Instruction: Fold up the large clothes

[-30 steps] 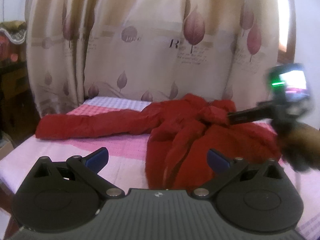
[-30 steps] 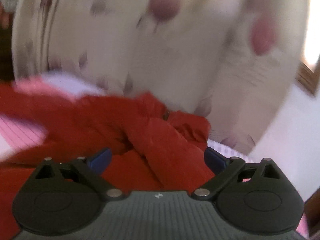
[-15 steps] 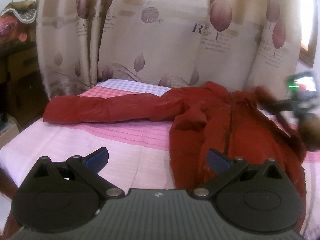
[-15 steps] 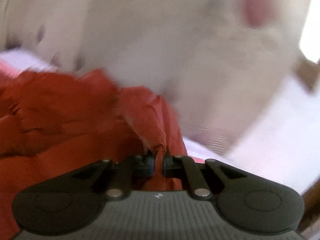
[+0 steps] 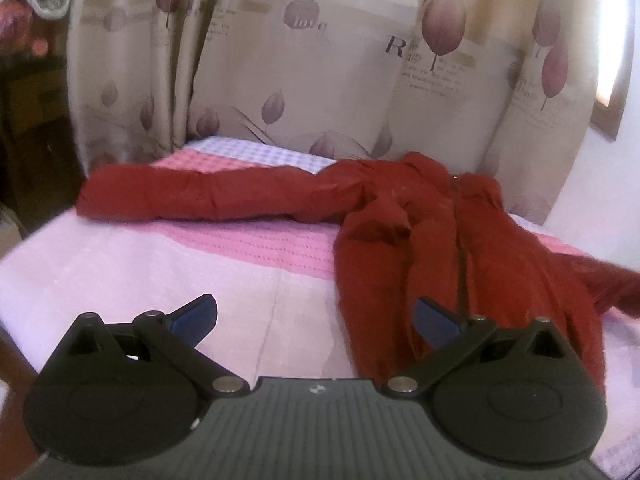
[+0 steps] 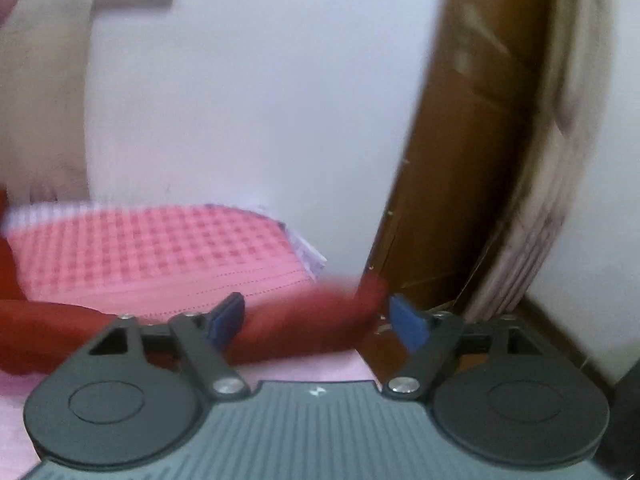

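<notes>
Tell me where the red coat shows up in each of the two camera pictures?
Left wrist view: the red coat lies across the middle and right, one sleeve stretched out to the left.
Right wrist view: only a blurred sleeve at lower left and centre, between the open fingers.
Shared landmark: the pink bedspread.

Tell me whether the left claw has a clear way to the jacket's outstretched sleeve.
Probably yes. The left claw stands open over bare pink bedspread, and nothing lies between it and the red sleeve stretched across the bed.
</notes>
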{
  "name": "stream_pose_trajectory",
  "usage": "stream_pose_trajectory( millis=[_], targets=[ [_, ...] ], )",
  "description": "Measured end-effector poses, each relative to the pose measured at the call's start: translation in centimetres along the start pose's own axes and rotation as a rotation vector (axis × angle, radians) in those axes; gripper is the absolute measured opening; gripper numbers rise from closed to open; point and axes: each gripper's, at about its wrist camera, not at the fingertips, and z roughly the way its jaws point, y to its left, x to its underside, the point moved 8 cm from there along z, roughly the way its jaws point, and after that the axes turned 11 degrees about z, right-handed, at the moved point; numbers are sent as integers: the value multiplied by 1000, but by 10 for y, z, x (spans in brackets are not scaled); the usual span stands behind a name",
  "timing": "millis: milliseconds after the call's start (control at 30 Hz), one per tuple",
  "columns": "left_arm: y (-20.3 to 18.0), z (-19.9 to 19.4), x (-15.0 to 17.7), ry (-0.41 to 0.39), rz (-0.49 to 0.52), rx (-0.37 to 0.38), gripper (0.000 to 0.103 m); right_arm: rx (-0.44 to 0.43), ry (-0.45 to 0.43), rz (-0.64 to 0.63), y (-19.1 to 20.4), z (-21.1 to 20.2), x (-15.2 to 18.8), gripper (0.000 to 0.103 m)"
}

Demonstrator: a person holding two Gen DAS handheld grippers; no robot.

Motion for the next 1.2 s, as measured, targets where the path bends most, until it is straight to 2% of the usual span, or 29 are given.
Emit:
stream_pose_trajectory(
  millis=[33, 100, 167, 267, 333, 400, 467, 500, 533, 567, 633, 700, 767, 833, 900, 1000, 1067, 1133, 1167, 1200],
  targets=[
    [2, 1, 2, 7, -1, 11, 103, -42, 7, 31, 7, -4, 6, 81],
    [5, 1, 6, 5, -2, 26, 103, -231, 54, 128, 17, -37, 27, 81],
    [7, 1, 10, -4, 10, 44, 103, -518, 188, 197, 50, -79, 62, 81],
    [10, 1, 16, -14, 23, 47, 103, -799, 416, 227, 113, -144, 129, 85],
    [12, -1, 20, -15, 17, 39, 103, -879, 536, 177, 149, -167, 167, 88],
    [11, -7, 21, -18, 25, 37, 103, -952, 592, 138, 182, -187, 195, 88],
    [9, -14, 23, -34, 43, 37, 103, -973, 642, 99, 211, -179, 209, 88],
    [8, -16, 23, -36, 51, 34, 103, -1000, 668, 103, 221, -185, 219, 79],
    [7, -17, 25, -37, 59, 32, 103, -1043, 666, 95, 233, -190, 229, 37],
    [7, -18, 26, -35, 67, 30, 103, -1036, 644, 54, 238, -191, 230, 20],
    [6, -20, 29, -28, 84, 24, 103, -1028, 586, 58, 229, -197, 216, 8],
    [5, -22, 32, -28, 92, 40, 103, -1039, 489, 105, 203, -210, 179, 7],
    [1, -23, 34, -28, 96, 73, 103, -1011, 362, 157, 164, -214, 130, 7],
    [-6, -19, 36, -29, 96, 107, 103, -966, 302, 202, 120, -210, 89, 5],
    [-14, -11, 39, -15, 94, 136, 103, -887, 264, 205, 94, -199, 75, 3],
    [-27, 12, 48, 38, 80, 167, 103, -781, 280, 245, 72, -178, 80, 2],
    [-36, 27, 53, 59, 77, 213, 103, -741, 305, 275, 56, -165, 96, 2],
    [-41, 41, 58, 95, 79, 212, 102, -748, 341, 262, 65, -160, 116, 5],
    [-43, 47, 59, 98, 78, 212, 99, -761, 368, 271, 69, -160, 124, 5],
    [-46, 51, 59, 87, 76, 223, 90, -762, 388, 297, 75, -160, 131, 9]
  ],
)
